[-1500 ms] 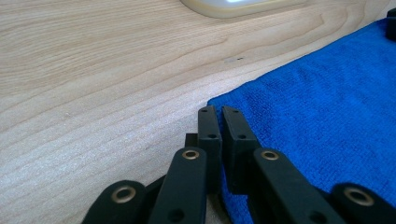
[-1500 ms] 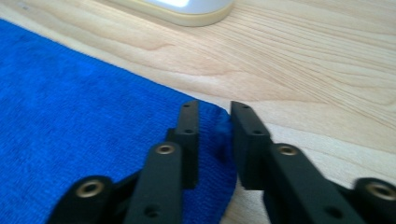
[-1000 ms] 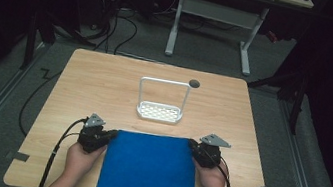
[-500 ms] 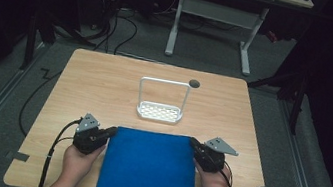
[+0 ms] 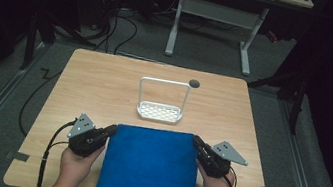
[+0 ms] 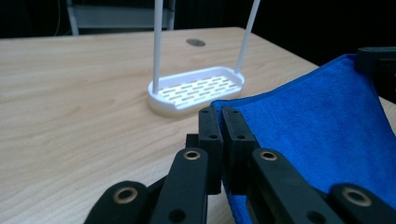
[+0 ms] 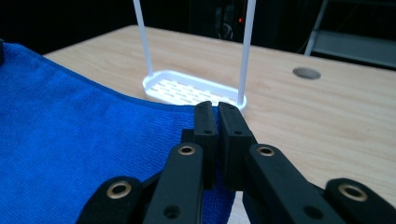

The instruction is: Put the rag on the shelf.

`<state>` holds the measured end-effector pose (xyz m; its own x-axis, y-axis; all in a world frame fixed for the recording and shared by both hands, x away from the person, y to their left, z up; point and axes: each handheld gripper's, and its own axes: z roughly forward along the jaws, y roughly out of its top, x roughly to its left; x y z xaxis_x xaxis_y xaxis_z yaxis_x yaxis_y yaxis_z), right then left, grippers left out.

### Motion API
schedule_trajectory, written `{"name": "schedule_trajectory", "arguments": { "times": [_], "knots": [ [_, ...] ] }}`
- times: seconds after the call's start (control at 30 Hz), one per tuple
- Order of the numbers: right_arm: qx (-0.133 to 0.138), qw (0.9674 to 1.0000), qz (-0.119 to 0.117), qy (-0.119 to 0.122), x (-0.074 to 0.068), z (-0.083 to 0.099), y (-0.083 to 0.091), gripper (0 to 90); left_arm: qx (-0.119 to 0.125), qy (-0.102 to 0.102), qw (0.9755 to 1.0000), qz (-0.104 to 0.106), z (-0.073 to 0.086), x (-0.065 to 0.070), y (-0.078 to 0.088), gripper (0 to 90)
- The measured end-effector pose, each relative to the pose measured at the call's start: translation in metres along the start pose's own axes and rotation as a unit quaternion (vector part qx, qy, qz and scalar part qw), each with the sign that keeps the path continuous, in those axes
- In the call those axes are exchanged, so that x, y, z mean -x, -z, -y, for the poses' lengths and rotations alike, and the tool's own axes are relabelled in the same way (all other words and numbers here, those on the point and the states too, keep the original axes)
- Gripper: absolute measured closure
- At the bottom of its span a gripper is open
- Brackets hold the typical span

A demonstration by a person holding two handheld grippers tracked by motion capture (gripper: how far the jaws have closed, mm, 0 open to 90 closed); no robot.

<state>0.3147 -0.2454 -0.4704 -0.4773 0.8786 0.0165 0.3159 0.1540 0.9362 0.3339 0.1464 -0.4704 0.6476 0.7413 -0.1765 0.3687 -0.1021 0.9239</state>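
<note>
Pale wooden table in a dark room — both grippers' fingers pinch the blue cloth.

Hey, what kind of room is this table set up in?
Probably a lab or workshop rather than a home: a bare wooden table stands on grey carpet, loose cables trail across the floor behind it, and a white-framed desk stands against a dark, unlit background.

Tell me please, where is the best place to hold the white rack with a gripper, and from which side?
Probably the top bar of the white rack, gripped from above. The thin hoop stands upright over the slotted tray with free space around it, while the tray lies low and flat on the table, and the blue cloth lies close in front.
</note>
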Motion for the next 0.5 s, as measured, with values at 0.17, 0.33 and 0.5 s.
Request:
{"name": "schedule_trajectory", "arguments": {
  "times": [0.17, 0.33, 0.5],
  "knots": [
    [0.025, 0.9996, 0.000, 0.010, -0.007, -0.010, 0.009, 87.4, 0.016, -0.005, 0.9998, 0.005, -0.007, 0.007, 0.010, 87.7],
    [0.047, 0.9986, -0.002, 0.023, -0.014, -0.020, 0.017, 87.3, 0.041, -0.015, 0.9990, 0.010, -0.018, 0.014, 0.022, 87.7],
    [0.064, 0.9975, 0.001, 0.031, -0.018, -0.027, 0.023, 87.4, 0.063, -0.022, 0.9977, 0.010, -0.027, 0.020, 0.032, 87.8]
  ]
}}
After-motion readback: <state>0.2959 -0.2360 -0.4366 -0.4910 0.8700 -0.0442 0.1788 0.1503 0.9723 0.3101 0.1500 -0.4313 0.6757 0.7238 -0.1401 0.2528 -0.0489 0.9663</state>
